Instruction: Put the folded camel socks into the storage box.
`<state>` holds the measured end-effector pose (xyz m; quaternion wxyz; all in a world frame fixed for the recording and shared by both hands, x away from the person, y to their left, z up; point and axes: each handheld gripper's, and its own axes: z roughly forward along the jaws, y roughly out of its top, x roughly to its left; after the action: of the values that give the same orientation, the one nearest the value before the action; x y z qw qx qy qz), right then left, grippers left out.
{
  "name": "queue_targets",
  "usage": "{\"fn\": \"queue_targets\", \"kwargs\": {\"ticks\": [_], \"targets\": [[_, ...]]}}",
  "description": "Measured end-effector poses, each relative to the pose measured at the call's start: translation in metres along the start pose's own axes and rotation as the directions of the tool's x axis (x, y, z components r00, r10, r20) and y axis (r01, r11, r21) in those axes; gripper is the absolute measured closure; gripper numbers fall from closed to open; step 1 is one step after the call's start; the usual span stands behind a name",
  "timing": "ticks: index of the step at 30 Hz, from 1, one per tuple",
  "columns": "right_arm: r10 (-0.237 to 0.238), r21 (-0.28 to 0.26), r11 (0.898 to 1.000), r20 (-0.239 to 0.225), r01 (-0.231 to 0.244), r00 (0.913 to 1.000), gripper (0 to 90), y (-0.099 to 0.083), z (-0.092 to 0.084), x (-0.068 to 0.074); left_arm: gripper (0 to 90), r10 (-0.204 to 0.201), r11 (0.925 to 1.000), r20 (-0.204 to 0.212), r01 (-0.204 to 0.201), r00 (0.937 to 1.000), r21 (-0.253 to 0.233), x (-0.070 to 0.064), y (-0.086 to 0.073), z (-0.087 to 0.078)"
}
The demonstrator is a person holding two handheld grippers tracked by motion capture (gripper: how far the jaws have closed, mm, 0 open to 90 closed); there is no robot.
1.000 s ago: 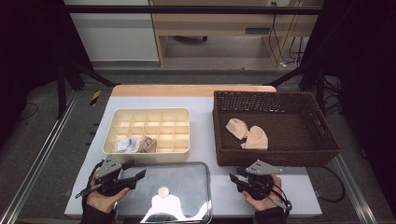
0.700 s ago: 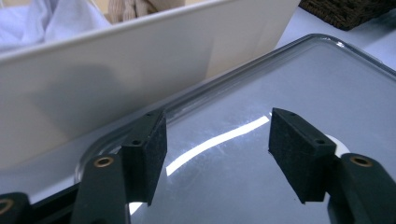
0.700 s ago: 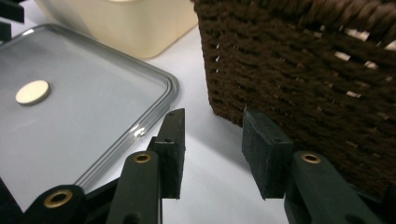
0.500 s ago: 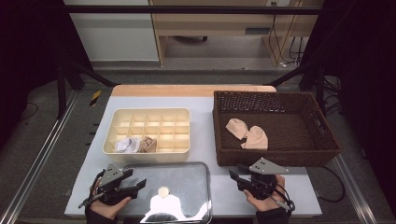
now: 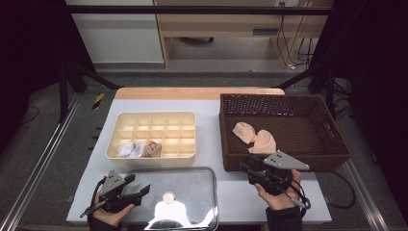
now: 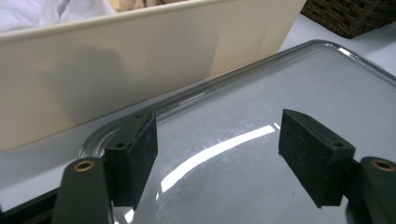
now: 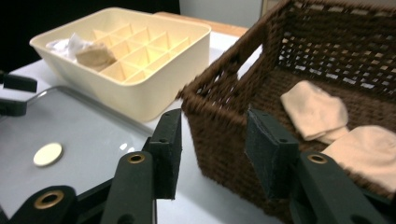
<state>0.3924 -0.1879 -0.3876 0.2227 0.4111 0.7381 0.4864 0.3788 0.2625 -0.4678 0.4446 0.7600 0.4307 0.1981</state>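
High view: right gripper (image 5: 246,169) hovers beside basket (image 5: 337,144).

My forearms are cut off by the bottom edge of the high view. In my left gripper view, the organiser box (image 6: 116,65) runs past the top edge, its compartments hidden.

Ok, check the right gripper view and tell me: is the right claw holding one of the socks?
No: the right claw stands open and bare at the basket's near corner, while both beige socks lie inside it.

Wooden shelf unit (image 5: 226,21) behind the table, dangling cables (image 5: 293,43), yellow-black floor marker (image 5: 98,100)
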Motion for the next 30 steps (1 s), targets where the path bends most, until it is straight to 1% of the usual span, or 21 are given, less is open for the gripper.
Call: {"fn": "queue_targets", "kwargs": {"ticks": [3, 5, 7, 10, 12, 14, 18, 22, 26, 30], "targets": [[0.002, -0.01, 1.0, 0.012, -0.001, 0.9999, 55.2, 0.009, 0.0, -0.004, 33.8, 0.002, 0.9999, -0.005, -0.002, 1.0, -0.013, 0.001, -0.001, 0.0], [0.003, -0.014, 1.0, 0.024, -0.002, 0.9997, 54.5, 0.015, -0.001, -0.007, 34.7, 0.002, 0.9997, -0.004, -0.002, 1.0, -0.025, 0.002, -0.001, 0.0], [0.0, -0.021, 1.0, 0.036, 0.0, 0.9994, 54.0, 0.022, -0.001, -0.011, 36.2, -0.01, 0.9992, 0.003, 0.01, 0.9999, -0.038, 0.002, -0.001, -0.001], [-0.002, -0.027, 1.0, 0.056, 0.003, 0.9984, 52.2, 0.032, 0.0, -0.015, 36.8, -0.021, 0.9993, 0.009, 0.021, 0.9997, -0.032, 0.003, -0.001, -0.001], [-0.008, -0.029, 1.0, 0.079, 0.011, 0.9968, 50.3, 0.039, 0.002, -0.018, 40.3, -0.012, 0.9998, 0.007, 0.012, 0.9999, -0.017, 0.004, -0.001, -0.001], [-0.008, -0.027, 1.0, 0.084, 0.01, 0.9964, 49.5, 0.045, 0.004, -0.021, 40.3, -0.012, 0.9999, -0.007, 0.012, 0.9999, -0.008, 0.003, -0.001, -0.001], [-0.01, -0.02, 1.0, 0.093, 0.012, 0.9956, 48.7, 0.058, 0.012, -0.027, 39.6, -0.02, 0.9998, -0.018, 0.02, 0.9996, 0.003, 0.004, -0.001, -0.002], [-0.002, -0.01, 1.0, 0.111, 0.003, 0.9939, 48.4, 0.068, 0.019, -0.034, 38.8, -0.012, 0.9999, -0.023, 0.012, 0.9997, -0.004, 0.004, -0.001, -0.003], [0.014, -0.005, 1.0, 0.128, -0.014, 0.9916, 48.5, 0.076, 0.028, -0.044, 35.0, -0.008, 0.9999, -0.029, 0.008, 0.9995, -0.009, 0.005, -0.001, -0.002], [0.029, -0.003, 1.0, 0.15, -0.029, 0.9882, 48.6, 0.084, 0.035, -0.053, 31.7, 0.0, 1.0, -0.035, 0.0, 0.9994, -0.002, 0.005, -0.002, 0.0]]}}
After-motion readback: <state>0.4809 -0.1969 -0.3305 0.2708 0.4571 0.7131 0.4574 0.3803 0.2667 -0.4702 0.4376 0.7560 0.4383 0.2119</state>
